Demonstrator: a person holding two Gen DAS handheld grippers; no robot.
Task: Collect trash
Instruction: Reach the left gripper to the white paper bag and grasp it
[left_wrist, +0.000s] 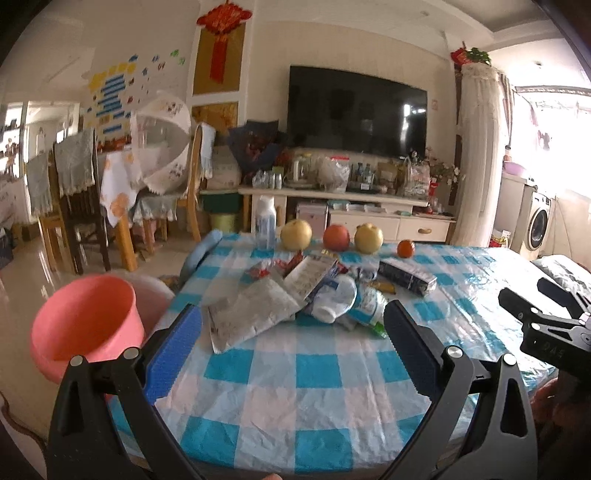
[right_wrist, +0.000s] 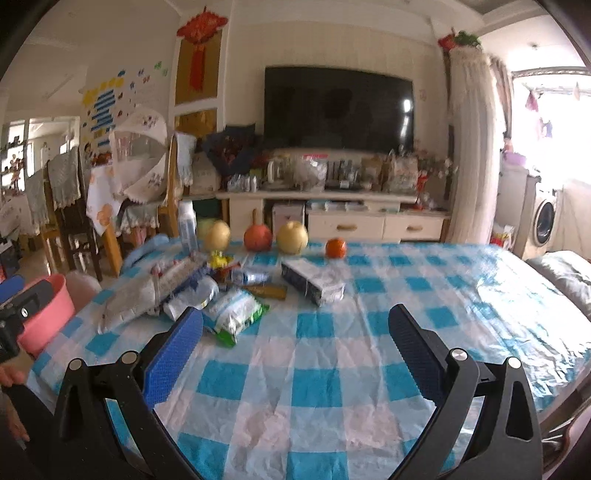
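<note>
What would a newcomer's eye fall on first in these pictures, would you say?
Probably the heap of trash, wrappers and crushed packaging piled on the blue-checked tablecloth just ahead of the open left tool. Behind it a row of fruit lines the table's far edge. A pink bin stands off the table's left side, and the right tool is open too.

Faint raised characters resembling "DA5" are showing on the right gripper (left_wrist: 546, 314) body; print on wrappers (left_wrist: 255, 314) is staying too blurred to read.
</note>
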